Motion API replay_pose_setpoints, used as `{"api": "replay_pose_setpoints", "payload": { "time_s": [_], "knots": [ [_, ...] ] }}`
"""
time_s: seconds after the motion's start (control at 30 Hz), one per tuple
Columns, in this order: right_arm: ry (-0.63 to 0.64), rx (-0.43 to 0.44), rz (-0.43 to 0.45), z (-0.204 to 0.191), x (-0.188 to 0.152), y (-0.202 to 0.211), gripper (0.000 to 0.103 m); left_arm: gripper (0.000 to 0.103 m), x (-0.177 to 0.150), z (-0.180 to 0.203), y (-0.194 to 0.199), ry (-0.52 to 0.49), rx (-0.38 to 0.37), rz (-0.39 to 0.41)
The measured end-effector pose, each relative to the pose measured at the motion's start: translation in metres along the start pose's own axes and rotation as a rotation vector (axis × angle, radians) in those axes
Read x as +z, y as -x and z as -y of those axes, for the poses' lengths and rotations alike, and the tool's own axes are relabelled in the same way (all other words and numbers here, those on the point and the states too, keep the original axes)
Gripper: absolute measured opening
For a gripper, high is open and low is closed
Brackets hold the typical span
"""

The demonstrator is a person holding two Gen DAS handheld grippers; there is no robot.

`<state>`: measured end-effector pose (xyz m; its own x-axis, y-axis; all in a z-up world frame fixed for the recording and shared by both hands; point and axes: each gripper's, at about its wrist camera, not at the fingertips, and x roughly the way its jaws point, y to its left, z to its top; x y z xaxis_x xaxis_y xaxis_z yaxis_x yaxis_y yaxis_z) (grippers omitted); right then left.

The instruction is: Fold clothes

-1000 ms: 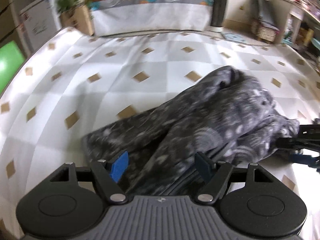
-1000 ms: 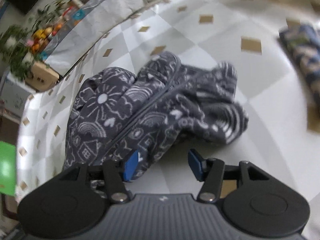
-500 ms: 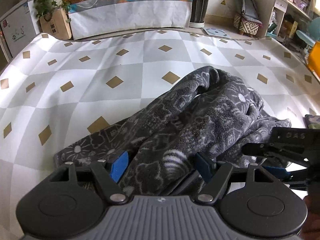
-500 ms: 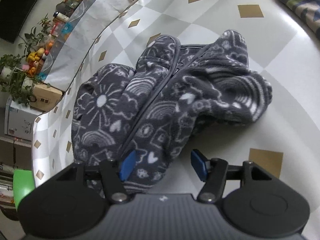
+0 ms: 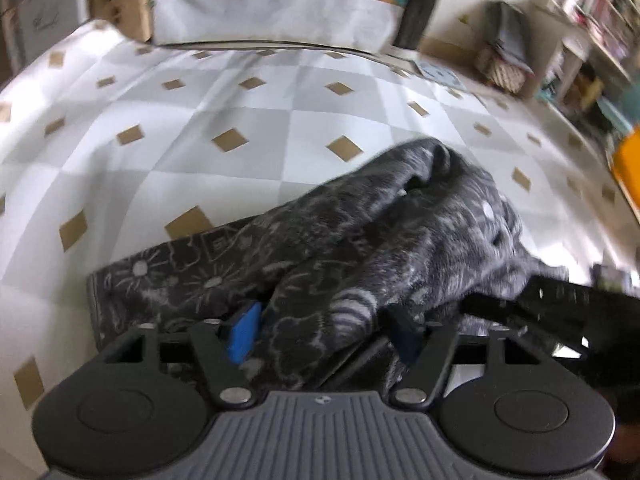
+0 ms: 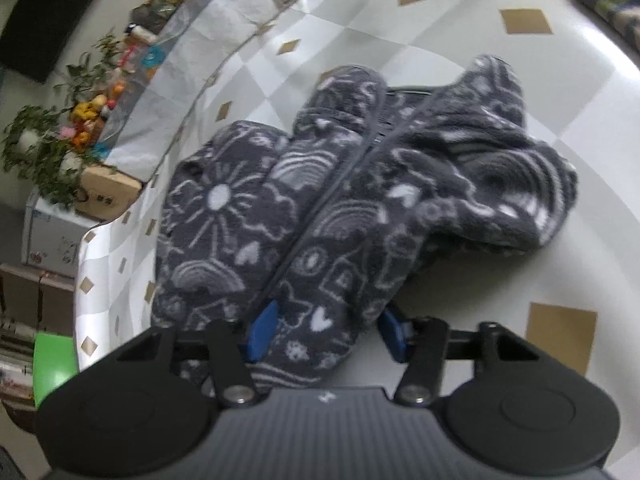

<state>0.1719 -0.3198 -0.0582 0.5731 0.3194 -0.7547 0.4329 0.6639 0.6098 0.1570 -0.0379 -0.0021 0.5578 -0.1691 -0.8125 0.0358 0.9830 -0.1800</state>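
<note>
On checkered tablecloth [image 6: 460,12] with tan diamonds: crumpled dark-grey fleece garment [image 6: 360,184] with white doodle print, thick fuzzy folds bunched between the spread blue-padded fingers of left gripper [image 5: 324,330] and right gripper [image 6: 328,330], neither pressed closed.

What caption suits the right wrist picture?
Open tongs straddle the edge of a rumpled grey patterned fleece garment on a checked tablecloth.

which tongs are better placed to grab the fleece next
Probably right. The right tongs are open and straddle the near edge of the grey fleece, with bare tablecloth beside it. The left tongs are also open, with bunched folds between them.
</note>
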Motion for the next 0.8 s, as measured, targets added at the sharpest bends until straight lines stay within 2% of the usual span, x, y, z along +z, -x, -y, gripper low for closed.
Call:
{"api": "replay_pose_setpoints", "payload": {
  "time_s": [0.03, 0.1, 0.2, 0.33, 0.43, 0.47, 0.6, 0.63, 0.7, 0.8],
  "knots": [
    [0.015, 0.005, 0.005, -0.002, 0.000, 0.001, 0.037, 0.046, 0.000, -0.003, 0.000, 0.018, 0.006, 0.004],
    [0.044, 0.005, 0.010, -0.007, 0.000, 0.002, 0.022, 0.042, 0.001, -0.011, 0.002, 0.068, 0.004, 0.017],
    [0.093, -0.025, 0.036, -0.012, 0.001, 0.006, 0.017, 0.042, 0.001, -0.023, 0.006, 0.138, 0.024, 0.036],
    [0.188, -0.105, 0.090, -0.021, 0.001, 0.014, 0.016, 0.042, 0.000, -0.035, 0.005, 0.170, 0.107, 0.041],
    [0.286, -0.207, 0.150, -0.028, 0.001, 0.021, 0.015, 0.043, -0.004, -0.042, 0.001, 0.160, 0.177, 0.029],
    [0.288, -0.224, 0.159, -0.026, 0.002, 0.023, 0.015, 0.043, -0.007, -0.045, -0.001, 0.158, 0.198, 0.021],
    [0.251, -0.308, 0.203, -0.012, 0.014, 0.031, 0.015, 0.043, -0.020, -0.065, -0.015, 0.161, 0.369, -0.066],
    [0.238, -0.326, 0.217, -0.007, 0.017, 0.033, 0.015, 0.043, -0.026, -0.074, -0.018, 0.198, 0.382, -0.100],
    [0.213, -0.291, 0.190, -0.003, 0.018, 0.034, 0.016, 0.043, -0.037, -0.090, -0.018, 0.291, 0.334, -0.141],
    [0.176, -0.238, 0.149, 0.003, 0.018, 0.035, 0.020, 0.043, -0.041, -0.090, -0.010, 0.282, 0.324, -0.138]
  ]
}}
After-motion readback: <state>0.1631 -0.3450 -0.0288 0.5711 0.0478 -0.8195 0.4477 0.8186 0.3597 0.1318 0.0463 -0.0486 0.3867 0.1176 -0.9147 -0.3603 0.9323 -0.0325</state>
